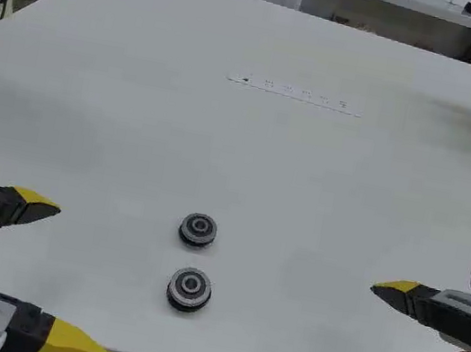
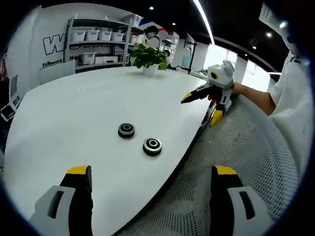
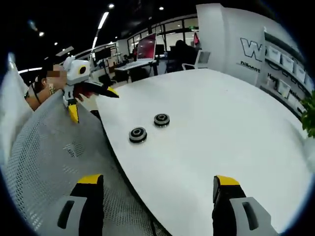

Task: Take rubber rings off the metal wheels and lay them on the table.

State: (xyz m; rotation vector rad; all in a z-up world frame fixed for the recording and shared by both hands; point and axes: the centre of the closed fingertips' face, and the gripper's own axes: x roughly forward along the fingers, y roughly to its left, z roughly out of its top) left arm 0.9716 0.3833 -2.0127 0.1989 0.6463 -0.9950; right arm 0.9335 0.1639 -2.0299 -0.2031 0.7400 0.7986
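Two small round metal wheels are seen lying flat on the white table (image 1: 325, 183), axles upright. They are set one behind the other, apart, in a line running away from the person. The nearer metal wheel (image 1: 189, 288) lies close to the front edge and the farther metal wheel (image 1: 199, 230) just beyond it. A black rubber ring (image 1: 170, 287) is seated round each rim, so none has yet been laid down.

The left tongs (image 1: 84, 284) and the right tongs (image 1: 336, 340) are both held spread wide and empty at the front edge, tips turned inward towards each other. The wheels lie between them, inward and slightly ahead of each. The nearer wheel is judged a little closer to the left tongs, so a short sideways reach from that side would be called for.
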